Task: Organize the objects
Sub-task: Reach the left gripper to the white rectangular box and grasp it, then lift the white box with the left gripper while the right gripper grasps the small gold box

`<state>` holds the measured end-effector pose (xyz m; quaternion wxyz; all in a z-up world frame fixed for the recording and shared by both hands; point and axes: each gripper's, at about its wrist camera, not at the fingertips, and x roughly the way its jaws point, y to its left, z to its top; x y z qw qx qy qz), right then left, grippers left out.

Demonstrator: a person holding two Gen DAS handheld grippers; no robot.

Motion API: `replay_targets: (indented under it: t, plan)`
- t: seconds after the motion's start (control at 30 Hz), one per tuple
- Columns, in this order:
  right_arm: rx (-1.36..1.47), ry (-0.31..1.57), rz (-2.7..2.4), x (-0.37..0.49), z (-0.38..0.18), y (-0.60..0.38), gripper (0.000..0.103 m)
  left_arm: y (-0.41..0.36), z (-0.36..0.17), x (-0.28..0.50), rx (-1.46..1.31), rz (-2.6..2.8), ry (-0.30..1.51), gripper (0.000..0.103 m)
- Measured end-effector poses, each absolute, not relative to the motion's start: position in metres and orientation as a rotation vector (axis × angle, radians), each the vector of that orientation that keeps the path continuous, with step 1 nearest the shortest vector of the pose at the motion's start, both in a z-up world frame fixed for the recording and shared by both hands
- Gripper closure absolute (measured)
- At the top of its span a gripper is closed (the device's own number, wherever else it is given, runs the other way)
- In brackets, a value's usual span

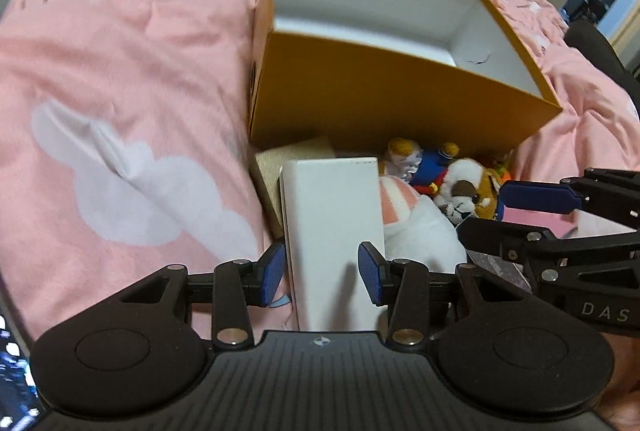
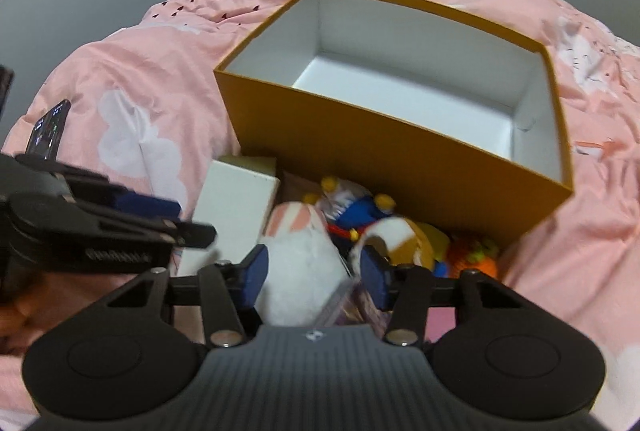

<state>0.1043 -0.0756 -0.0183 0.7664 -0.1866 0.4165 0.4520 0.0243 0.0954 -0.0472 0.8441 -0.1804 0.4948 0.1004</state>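
Standing on end in a heap of toys, a tall white box (image 1: 332, 223) has my left gripper (image 1: 323, 277) shut on its lower part. The right wrist view has the same box (image 2: 236, 199) at the left, with the left gripper (image 2: 176, 223) reaching in beside it. My right gripper (image 2: 316, 279) straddles a white plush bunny with pink ears (image 2: 300, 263). Its left pad is at the fur, and a small gap remains at the right pad. The bunny (image 1: 416, 227) also appears in the left wrist view, just ahead of the right gripper (image 1: 484, 211). Behind the heap is an open orange box (image 2: 360, 151), white inside.
A blue and yellow doll (image 2: 360, 211), a brown and white plush dog (image 2: 404, 235) and an orange toy (image 2: 476, 259) lie against the orange box (image 1: 400, 99). A beige box (image 1: 296, 151) sits behind the white one. A clear case (image 2: 340, 303) lies under the bunny. A pink duvet (image 1: 120, 71) covers the bed.
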Motion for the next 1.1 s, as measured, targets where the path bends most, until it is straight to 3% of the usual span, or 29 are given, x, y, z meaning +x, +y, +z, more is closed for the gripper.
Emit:
replay_targets:
  t: [0.1,0.33,0.43,0.6,0.77,0.87,1.1]
  plan:
    - [-0.391,0.919,0.975,0.110,-0.024,-0.069,0.050,0.099,-0.058,0.028,-0.424,0.201,1.073,0.051]
    - [-0.373,0.948,0.976,0.118,-0.034,-0.063,0.050,0.103,-0.071,0.036,-0.481,0.158,1.080,0.035]
    - [-0.365,0.961,0.971,0.120,-0.038,-0.060,0.050,0.105,-0.075,0.038,-0.493,0.151,1.081,0.035]
    - [-0.357,0.972,0.952,0.123,-0.041,-0.058,0.050,0.104,-0.073,0.038,-0.496,0.146,1.076,0.041]
    - [-0.360,0.954,0.942,0.120,-0.038,-0.061,0.050,0.097,-0.058,0.031,-0.430,0.195,1.044,0.063]
    - [-0.354,0.936,0.931,0.119,-0.035,-0.065,0.050,0.101,-0.050,0.024,-0.436,0.200,1.005,0.070]
    - [-0.345,0.922,0.911,0.117,-0.030,-0.071,0.050,0.091,-0.035,0.019,-0.393,0.142,0.987,0.075]
